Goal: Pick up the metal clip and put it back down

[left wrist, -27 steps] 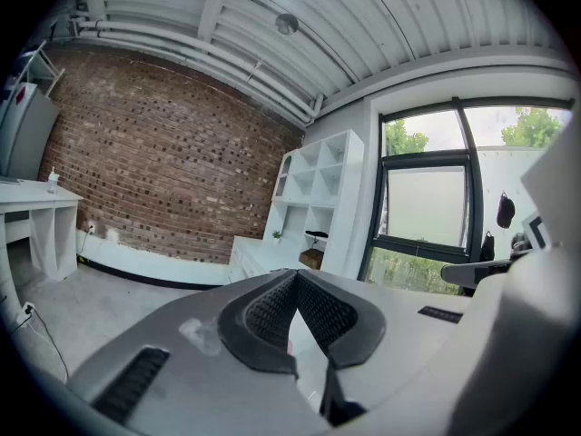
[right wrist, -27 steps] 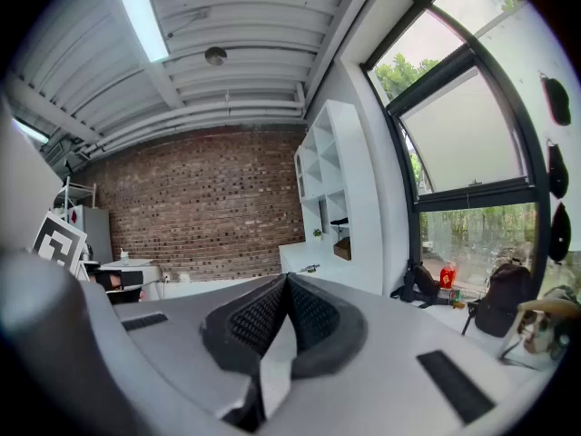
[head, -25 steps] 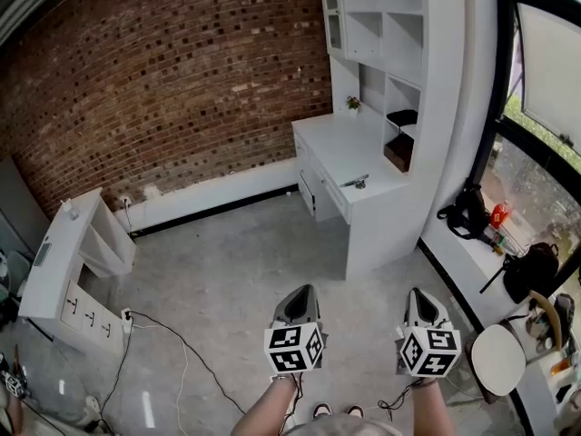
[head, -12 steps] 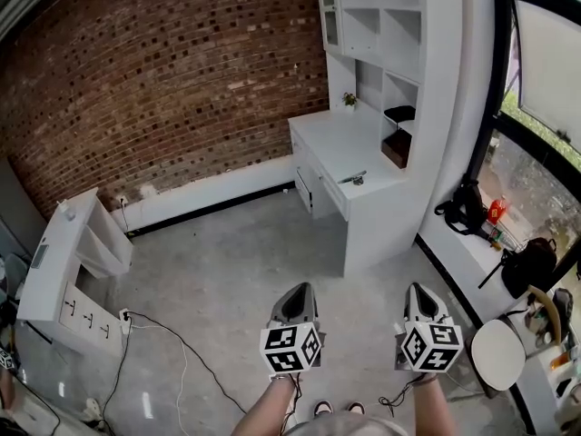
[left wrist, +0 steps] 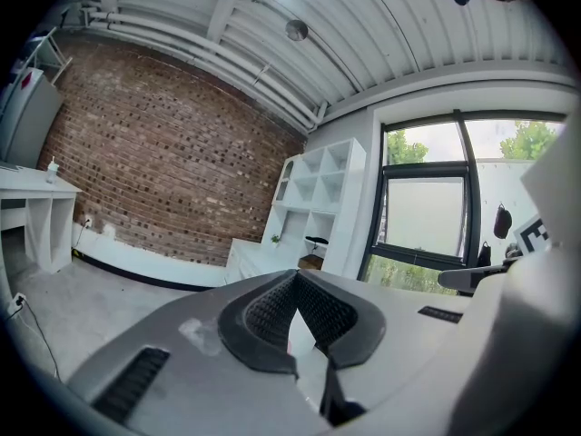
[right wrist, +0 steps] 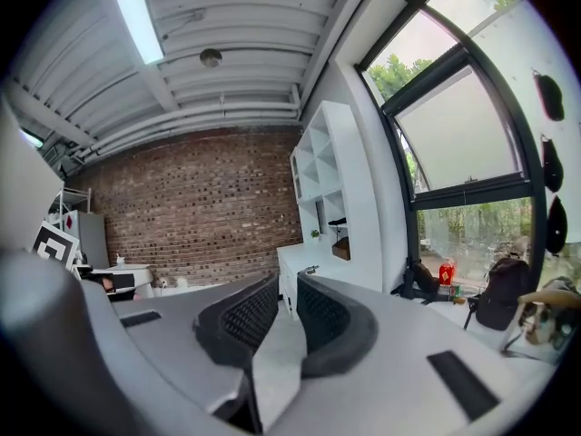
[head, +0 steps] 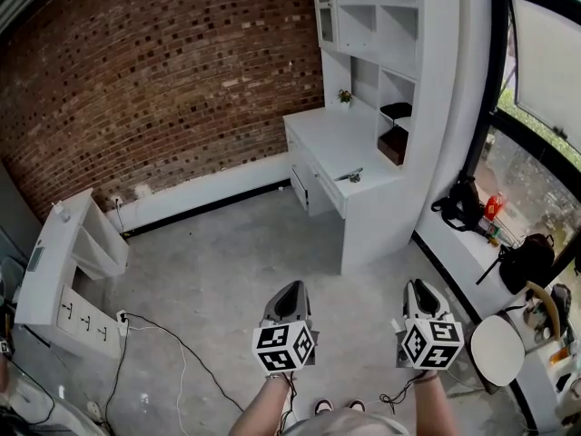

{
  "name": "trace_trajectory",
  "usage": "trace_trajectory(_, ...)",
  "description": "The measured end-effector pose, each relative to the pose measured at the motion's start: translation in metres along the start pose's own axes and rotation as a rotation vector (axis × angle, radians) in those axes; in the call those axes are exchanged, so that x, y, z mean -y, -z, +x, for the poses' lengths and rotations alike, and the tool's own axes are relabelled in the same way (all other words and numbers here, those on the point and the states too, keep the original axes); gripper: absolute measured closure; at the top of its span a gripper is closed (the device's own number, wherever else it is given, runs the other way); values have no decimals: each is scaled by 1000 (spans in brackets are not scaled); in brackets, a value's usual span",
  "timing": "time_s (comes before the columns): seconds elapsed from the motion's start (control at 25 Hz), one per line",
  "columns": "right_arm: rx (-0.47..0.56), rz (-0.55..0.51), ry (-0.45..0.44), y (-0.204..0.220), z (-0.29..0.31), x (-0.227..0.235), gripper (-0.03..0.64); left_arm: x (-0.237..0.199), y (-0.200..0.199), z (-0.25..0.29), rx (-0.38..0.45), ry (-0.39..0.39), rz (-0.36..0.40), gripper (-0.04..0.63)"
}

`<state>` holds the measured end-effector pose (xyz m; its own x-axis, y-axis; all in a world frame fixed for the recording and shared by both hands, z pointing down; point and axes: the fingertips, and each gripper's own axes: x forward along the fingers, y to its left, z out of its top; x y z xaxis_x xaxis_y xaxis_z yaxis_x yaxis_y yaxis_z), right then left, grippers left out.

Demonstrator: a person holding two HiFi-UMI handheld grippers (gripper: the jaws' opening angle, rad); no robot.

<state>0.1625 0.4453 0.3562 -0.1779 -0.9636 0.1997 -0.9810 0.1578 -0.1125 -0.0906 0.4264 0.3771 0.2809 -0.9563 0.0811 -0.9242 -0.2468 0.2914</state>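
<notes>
1. Evidently the approach was still on: over the last second the white desk [head: 327,139] drifted a little toward 11 o'clock in the head view, while both grippers kept to the bottom edge near 6 o'clock.
2. The metal clip [head: 349,176] lay on the desk's front part, at about 1 o'clock from the grippers and well apart from both, with open floor between.
3. The left gripper [head: 292,289] had its jaws pressed together at the tips, holding nothing.
4. The right gripper [head: 418,286] showed a narrow slit between its pads, with nothing in it. Its own view looked through that slit toward the desk, where the clip [right wrist: 311,268] was only a small speck.
5. Judged from this, the pickup had not begun. The person needed to close on the desk, and the right gripper's jaws would have to spread before they could take the clip.
</notes>
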Motion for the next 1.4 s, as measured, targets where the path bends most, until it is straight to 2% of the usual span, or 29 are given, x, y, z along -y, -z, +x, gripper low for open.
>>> trace_trajectory(0.32, 11, 17, 32, 2, 10, -2, 485, -23, -1, 4, -2, -21, 16, 584)
trace_trajectory(0.76, -37, 36, 83, 20, 20, 8, 480, -49, 23, 7, -79, -39, -3, 584)
trace_trajectory(0.96, -41, 42, 103, 21, 29, 18, 482, -59, 16, 21, -69, -56, -18, 584)
trace_trajectory(1.4, -42, 35, 95, 8, 100, 48, 485, -64, 7, 90, -62, -71, 6, 584)
